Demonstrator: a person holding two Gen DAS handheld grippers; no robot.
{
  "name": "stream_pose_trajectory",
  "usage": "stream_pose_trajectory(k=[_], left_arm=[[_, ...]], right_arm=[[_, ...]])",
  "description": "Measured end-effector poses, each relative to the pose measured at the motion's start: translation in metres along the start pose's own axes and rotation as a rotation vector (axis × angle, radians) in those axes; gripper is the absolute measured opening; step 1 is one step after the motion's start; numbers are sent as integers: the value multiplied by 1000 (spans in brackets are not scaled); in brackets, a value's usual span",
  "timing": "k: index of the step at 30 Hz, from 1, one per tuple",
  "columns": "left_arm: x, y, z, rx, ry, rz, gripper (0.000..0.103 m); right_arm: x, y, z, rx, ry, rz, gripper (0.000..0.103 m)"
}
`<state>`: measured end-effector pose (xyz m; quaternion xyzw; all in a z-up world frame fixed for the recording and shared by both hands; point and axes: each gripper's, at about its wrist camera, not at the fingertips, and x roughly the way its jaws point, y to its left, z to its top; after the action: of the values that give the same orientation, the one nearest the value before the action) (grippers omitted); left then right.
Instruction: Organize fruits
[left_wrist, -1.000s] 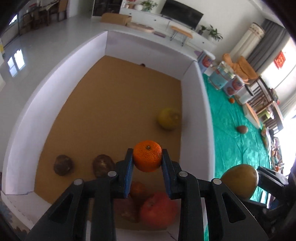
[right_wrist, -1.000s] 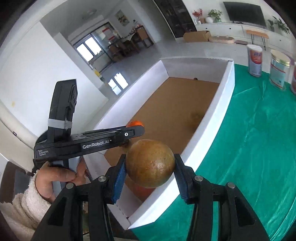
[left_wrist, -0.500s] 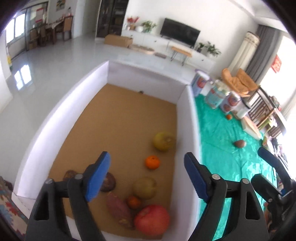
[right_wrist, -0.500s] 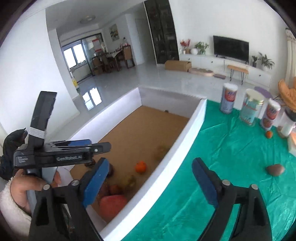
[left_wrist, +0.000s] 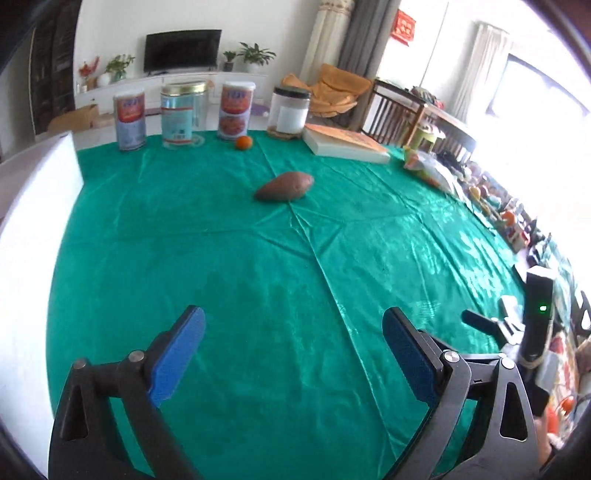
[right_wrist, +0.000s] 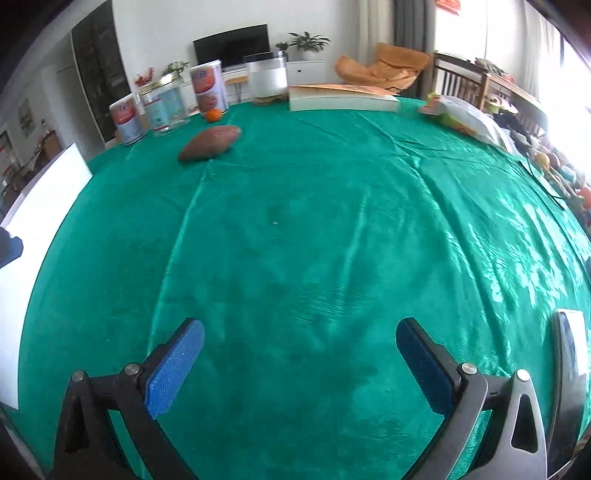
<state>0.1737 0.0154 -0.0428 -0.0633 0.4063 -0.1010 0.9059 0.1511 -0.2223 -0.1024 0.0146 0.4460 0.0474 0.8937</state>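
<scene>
A: Both tools are over the green satin tablecloth (right_wrist: 314, 229) now. The left gripper (left_wrist: 295, 354) has its blue-padded fingers (left_wrist: 177, 354) spread wide, its jaws having just been opening further, and nothing sits between them, only bare cloth.

B: Same on the other side. The right gripper (right_wrist: 299, 365) shows its jaws far apart and empty above the cloth.

A: And the fruit? The small round orange tangerine (left_wrist: 243, 142) sits near the table's far edge, just in front of the red-labelled white tin (left_wrist: 235, 110).

B: The brown, pointed sweet potato (left_wrist: 285, 186) lies on its side a little nearer, well apart from both grippers. From the right camera it sits toward the far left corner.

A: The white cardboard box wall (left_wrist: 33, 206) runs along the table's left edge.

B: A flat white-and-orange book (right_wrist: 341, 98) rests at the far edge, beside a clear jar with white contents (right_wrist: 266, 79).
</scene>
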Motion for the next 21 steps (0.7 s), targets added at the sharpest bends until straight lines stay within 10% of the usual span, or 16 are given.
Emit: stream_pose_trajectory(k=[15, 21], left_arm=[[75, -13, -7, 157, 105, 77, 97], [88, -19, 65, 321, 48, 61, 98]], right_arm=[[12, -3, -4, -19, 23, -48, 103], [13, 0, -5, -37, 28, -55, 103]])
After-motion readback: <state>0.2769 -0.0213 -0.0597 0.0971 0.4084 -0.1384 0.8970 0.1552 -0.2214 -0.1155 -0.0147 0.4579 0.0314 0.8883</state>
